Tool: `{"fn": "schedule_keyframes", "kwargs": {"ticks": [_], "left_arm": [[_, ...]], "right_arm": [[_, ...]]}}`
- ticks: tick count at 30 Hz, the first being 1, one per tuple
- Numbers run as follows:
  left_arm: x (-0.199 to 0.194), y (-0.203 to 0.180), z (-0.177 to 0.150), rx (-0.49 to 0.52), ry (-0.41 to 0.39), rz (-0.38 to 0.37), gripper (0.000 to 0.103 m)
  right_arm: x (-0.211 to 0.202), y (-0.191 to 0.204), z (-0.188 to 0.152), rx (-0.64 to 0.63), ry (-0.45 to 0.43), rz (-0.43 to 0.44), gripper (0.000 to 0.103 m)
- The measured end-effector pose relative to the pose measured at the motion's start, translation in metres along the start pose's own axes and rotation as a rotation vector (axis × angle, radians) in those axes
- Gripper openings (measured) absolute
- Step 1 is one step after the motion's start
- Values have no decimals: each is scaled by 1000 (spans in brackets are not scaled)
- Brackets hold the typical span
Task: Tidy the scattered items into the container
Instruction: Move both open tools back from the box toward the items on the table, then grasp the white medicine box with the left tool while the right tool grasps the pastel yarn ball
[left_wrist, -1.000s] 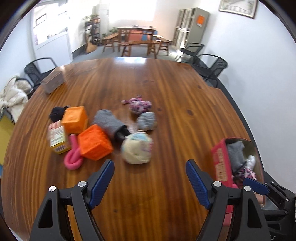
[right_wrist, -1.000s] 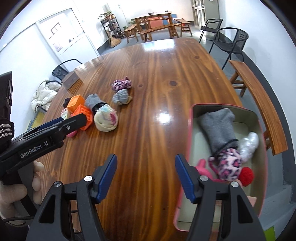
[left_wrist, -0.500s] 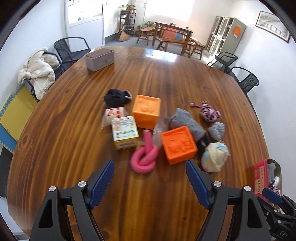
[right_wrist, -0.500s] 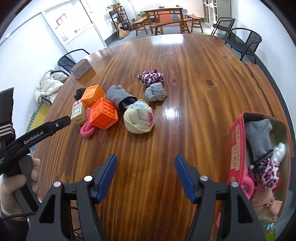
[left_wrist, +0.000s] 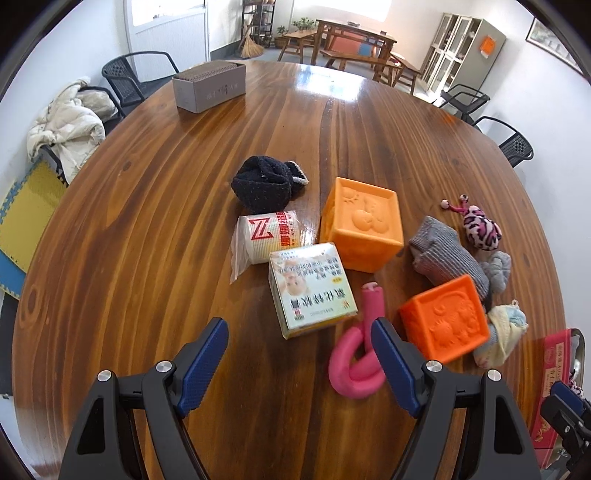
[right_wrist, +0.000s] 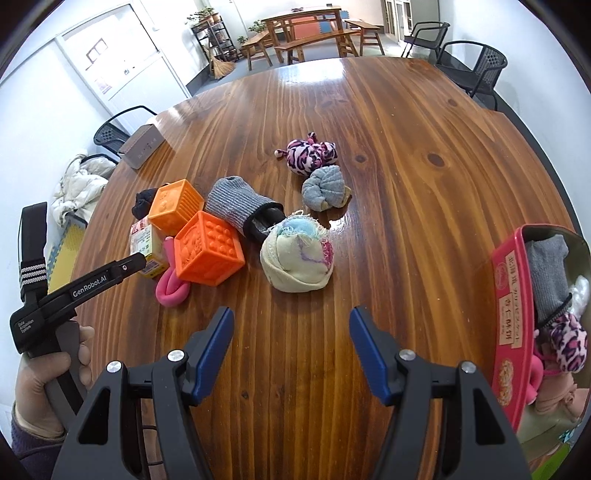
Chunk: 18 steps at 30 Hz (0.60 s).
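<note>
Closer now than half a second back, the left gripper (left_wrist: 299, 343) hangs with jaws spread just short of the yellow-edged carton (left_wrist: 312, 290), pink knotted tube (left_wrist: 356, 354) beside it. Right gripper (right_wrist: 291, 332), jaws also spread, faces the cream sock ball (right_wrist: 297, 258), right of the carton; the red tin (right_wrist: 508, 306) sits further right.
</note>
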<state>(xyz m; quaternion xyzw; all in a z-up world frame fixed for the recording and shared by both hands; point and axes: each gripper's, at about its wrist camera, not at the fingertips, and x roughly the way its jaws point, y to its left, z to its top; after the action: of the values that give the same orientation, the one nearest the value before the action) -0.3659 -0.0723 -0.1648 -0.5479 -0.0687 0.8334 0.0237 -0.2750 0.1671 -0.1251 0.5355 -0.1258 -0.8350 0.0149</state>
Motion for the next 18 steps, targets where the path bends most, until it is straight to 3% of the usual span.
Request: {"fn": "schedule_keyframes", "kwargs": {"ticks": [12, 18], "left_arm": [[24, 5, 17, -12, 26, -25, 81], [31, 7, 18, 20, 19, -2, 81]], "right_arm": [[22, 8, 13, 31, 17, -42, 69], [36, 8, 22, 37, 17, -54, 69]]}}
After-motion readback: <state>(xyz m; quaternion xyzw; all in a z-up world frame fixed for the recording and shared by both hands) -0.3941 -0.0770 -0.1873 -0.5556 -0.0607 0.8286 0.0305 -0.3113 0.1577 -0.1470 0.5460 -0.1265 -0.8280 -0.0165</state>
